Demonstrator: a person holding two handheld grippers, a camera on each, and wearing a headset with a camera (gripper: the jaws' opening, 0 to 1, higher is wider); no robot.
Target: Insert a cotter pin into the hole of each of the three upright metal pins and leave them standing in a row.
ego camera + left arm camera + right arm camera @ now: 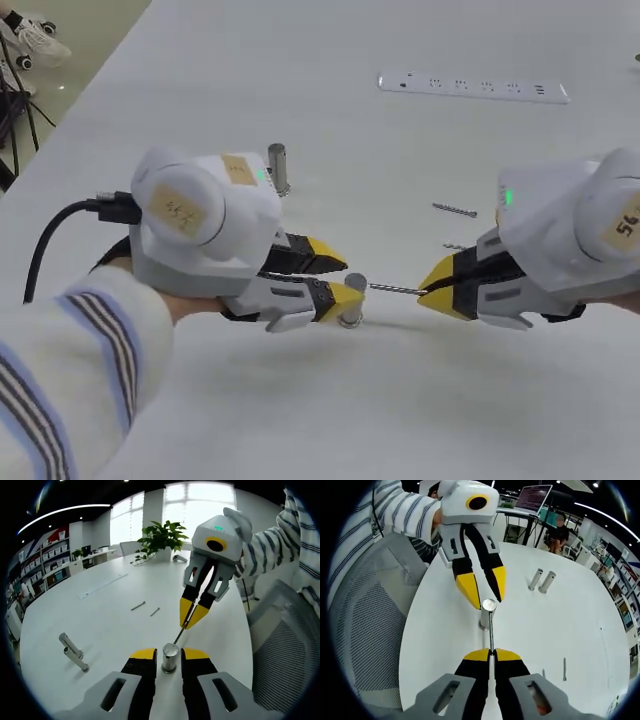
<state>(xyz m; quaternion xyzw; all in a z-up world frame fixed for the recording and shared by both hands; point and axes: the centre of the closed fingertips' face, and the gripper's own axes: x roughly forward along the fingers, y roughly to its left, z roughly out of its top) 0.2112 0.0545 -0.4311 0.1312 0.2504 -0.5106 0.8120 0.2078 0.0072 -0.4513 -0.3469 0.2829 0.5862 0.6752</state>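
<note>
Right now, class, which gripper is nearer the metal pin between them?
Left. The left gripper flanks the metal pin with its jaws; the right gripper stands off, pointing its cotter pin at it.

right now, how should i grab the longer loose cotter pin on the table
Pinch the cotter pin near one end, coming down from above with the jaws across its shaft. It lies flat on the table, thin and long, nothing touching it, so a top-down grip likely works, and an end grip leaves length free to insert.
</note>
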